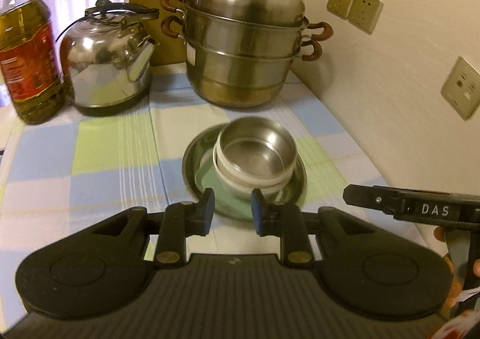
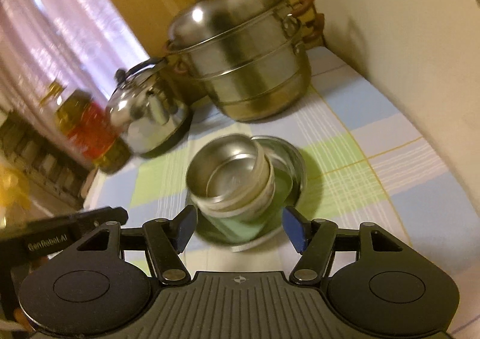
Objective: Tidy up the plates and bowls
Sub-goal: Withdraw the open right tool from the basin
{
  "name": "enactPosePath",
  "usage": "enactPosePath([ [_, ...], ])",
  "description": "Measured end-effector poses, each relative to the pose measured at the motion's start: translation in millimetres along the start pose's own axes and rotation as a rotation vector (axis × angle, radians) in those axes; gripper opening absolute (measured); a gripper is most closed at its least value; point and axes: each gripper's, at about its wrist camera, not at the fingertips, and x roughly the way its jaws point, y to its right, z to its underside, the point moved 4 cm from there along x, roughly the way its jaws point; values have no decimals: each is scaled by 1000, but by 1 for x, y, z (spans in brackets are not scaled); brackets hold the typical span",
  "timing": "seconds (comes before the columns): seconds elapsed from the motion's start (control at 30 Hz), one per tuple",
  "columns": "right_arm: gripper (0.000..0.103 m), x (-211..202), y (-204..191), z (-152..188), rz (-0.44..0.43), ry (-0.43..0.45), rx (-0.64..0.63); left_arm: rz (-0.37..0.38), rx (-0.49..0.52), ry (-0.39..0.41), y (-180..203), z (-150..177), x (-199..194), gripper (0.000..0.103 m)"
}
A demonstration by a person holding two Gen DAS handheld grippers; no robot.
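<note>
1. A steel bowl (image 1: pixel 258 148) sits nested in a white-rimmed bowl (image 1: pixel 223 171), and both stand in a shallow steel plate (image 1: pixel 192 164) on the table's checked cloth (image 1: pixel 99 164), near the middle of the table
2. The left gripper (image 1: pixel 231 208) hovers just near of the plate, its blue-padded jaws apart and holding nothing
3. The right gripper (image 2: pixel 238 226) is also just near of the stack, jaws spread wide and empty; the plate's near rim lies between them in its view
4. At the far side stand a tiered steel steamer pot (image 1: pixel 243 50) by the right wall, a steel kettle (image 1: pixel 108 59) left of it, and a cooking oil bottle (image 1: pixel 27 53) far left
5. Wall sockets (image 1: pixel 354 10) sit on the right wall
</note>
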Motion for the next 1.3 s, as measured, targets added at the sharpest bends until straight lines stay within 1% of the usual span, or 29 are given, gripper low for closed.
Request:
enactPosePath([
  [0.2,64,-31,-8,35,-17,-32,-61,-25,0,-5,14,39,-37,23],
  [0.47,64,-64,-8,73,-63,-86,-54,-32,-35,-29,39,87,-71,23],
  [0.73,64,-90,-11,116,-25,-118,-138,-33,-71,-77,61,134,-91,23],
  [0.83,64,-100,-9,130,-23,-125,-146,-36,-72,-84,68,146,-97,23],
  [1.03,64,-116,-8,145,-18,-123,-163,-48,-76,-87,78,164,-108,23],
  [1.3,64,-126,-11,163,-14,-138,-194,-39,-84,-91,89,180,-118,23],
])
